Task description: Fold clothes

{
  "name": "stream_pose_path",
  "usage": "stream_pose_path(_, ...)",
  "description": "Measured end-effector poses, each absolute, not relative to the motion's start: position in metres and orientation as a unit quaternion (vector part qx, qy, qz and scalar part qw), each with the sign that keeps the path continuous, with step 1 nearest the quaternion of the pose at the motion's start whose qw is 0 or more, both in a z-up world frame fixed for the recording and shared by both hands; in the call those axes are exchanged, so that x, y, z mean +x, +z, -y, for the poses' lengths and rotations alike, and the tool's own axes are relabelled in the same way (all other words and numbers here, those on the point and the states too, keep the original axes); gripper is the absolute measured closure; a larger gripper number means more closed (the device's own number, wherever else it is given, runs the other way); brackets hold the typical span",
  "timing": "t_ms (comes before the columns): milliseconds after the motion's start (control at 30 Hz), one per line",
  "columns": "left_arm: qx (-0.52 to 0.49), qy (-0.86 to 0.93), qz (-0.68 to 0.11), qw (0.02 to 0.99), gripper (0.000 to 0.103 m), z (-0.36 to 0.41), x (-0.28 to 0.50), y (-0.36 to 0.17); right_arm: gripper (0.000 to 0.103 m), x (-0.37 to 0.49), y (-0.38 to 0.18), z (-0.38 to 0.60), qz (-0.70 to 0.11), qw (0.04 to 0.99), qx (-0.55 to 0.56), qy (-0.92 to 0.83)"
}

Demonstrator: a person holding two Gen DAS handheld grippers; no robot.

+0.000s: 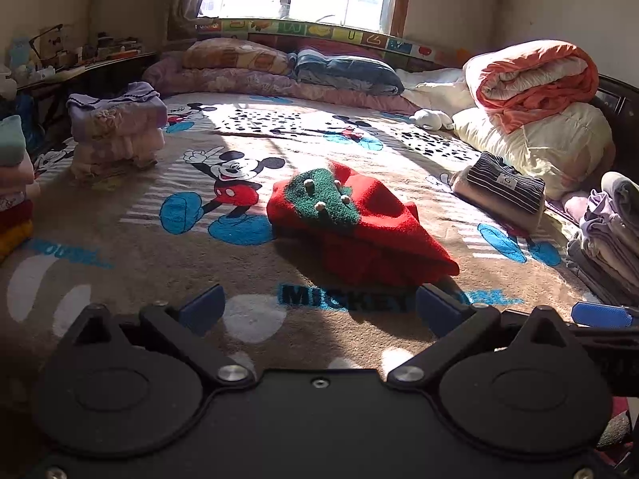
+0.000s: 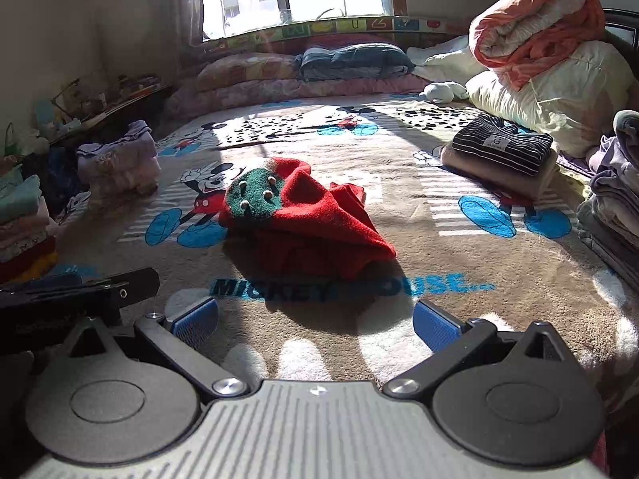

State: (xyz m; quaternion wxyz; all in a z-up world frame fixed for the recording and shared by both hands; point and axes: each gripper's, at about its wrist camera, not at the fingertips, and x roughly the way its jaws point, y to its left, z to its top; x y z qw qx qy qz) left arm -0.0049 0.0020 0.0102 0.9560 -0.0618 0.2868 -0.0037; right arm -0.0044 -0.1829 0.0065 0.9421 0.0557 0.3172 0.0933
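While both grippers, left gripper (image 1: 317,311) and right gripper (image 2: 315,321), gape empty, grasp the rumpled red fleece garment (image 1: 359,219) by its near hem (mid-bed), evenly.

Left gripper (image 1: 317,313) jaws spread wide, empty, right gripper (image 2: 315,321) likewise, side by side, each pointing toward twelve o'clock.

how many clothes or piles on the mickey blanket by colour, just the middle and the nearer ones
Red: 1, the red sweater with a green patch, lying loose in the middle
Purple and pink: 1, the purple stack
Dark striped: 1, the striped top on a beige folded piece
Total: 3
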Motion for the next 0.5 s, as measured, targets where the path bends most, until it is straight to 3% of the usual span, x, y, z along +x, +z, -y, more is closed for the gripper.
stream_pose_path(300, -0.059, 0.001, -0.297, 0.953, 0.0, 0.002, 0.011, 0.007, 0.0, 0.017, -0.006, 0.193, -0.326, 0.936, 0.08, 0.109)
stream_pose_path(500, -0.051, -0.012, -0.311, 0.949, 0.0, 0.006, 0.027, -0.002, 0.0, 0.038, -0.029, 0.216, -0.327, 0.917, 0.167, 0.158)
